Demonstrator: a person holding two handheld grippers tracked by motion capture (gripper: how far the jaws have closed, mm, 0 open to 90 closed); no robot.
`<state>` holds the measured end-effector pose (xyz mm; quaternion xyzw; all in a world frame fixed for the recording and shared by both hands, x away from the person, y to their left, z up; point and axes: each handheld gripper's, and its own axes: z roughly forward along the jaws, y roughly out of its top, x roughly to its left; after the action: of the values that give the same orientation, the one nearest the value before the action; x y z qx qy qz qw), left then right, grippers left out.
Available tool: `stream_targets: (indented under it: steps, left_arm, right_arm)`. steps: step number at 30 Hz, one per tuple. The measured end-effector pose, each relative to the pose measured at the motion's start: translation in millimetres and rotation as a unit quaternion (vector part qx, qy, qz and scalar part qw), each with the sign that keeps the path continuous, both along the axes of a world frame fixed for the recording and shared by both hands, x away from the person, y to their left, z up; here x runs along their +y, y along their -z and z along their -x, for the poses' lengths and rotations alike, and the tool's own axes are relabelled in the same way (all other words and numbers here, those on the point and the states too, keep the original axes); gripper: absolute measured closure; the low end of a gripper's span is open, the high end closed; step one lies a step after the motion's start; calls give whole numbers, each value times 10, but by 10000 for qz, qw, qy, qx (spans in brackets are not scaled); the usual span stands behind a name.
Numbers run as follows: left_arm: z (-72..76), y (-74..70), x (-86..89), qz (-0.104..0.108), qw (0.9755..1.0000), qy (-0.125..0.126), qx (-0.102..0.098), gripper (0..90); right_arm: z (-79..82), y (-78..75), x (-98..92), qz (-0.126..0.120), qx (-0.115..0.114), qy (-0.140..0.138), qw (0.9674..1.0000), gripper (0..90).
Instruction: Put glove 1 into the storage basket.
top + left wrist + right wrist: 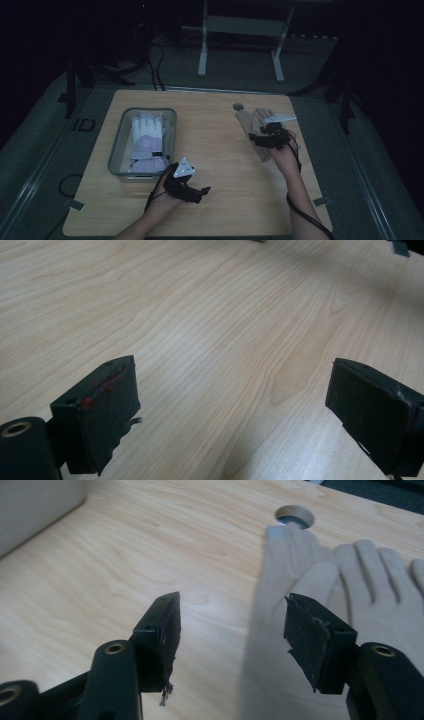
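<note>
A beige glove (252, 125) lies flat on the right part of the wooden table (215, 150), fingers pointing away. My right gripper (257, 137) hovers over its left edge, open; in the right gripper view the glove (350, 595) lies under and beyond the right jaw, with nothing between the jaws. A white glove (148, 137) with a lilac cuff lies in a grey tray (116, 150) at the left. My left gripper (200, 192) is open near the table's front, just right of the tray's near corner, over bare wood (225, 340).
A round cable hole (238, 106) sits in the table just beyond the beige glove, seen too as the hole (295, 516). The grey tray's wall (35, 505) shows at upper left. A white frame stand (240, 40) and cables lie on the floor behind the table.
</note>
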<state>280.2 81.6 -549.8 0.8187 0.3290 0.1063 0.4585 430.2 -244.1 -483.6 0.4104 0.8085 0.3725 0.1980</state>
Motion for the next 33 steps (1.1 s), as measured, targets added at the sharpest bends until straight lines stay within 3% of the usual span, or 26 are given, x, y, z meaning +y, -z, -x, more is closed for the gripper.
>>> stream_targets:
  steps: [8,16,17,22,27,33]
  left_arm:
    - [164,118,6,-86,9997,15,-231,15]
    - [197,220,20,-76,9995,117,-280,16]
    - [195,225,23,-78,9995,103,-302,16]
    - [202,224,43,0,9994,70,-340,16]
    - [228,228,45,75,9992,71,-375,16]
    - [240,231,57,138,9991,46,-392,16]
  right_arm:
    - [-269,78,-122,122,-52,283,9995,419]
    - [-546,302,-81,545,159,448,9974,408]
    - [-573,334,-72,506,254,464,9973,405]
    - [-661,468,-43,609,355,579,9958,395]
    - [-743,626,-72,625,626,629,9941,380]
    - [-707,656,-68,564,511,538,9956,414]
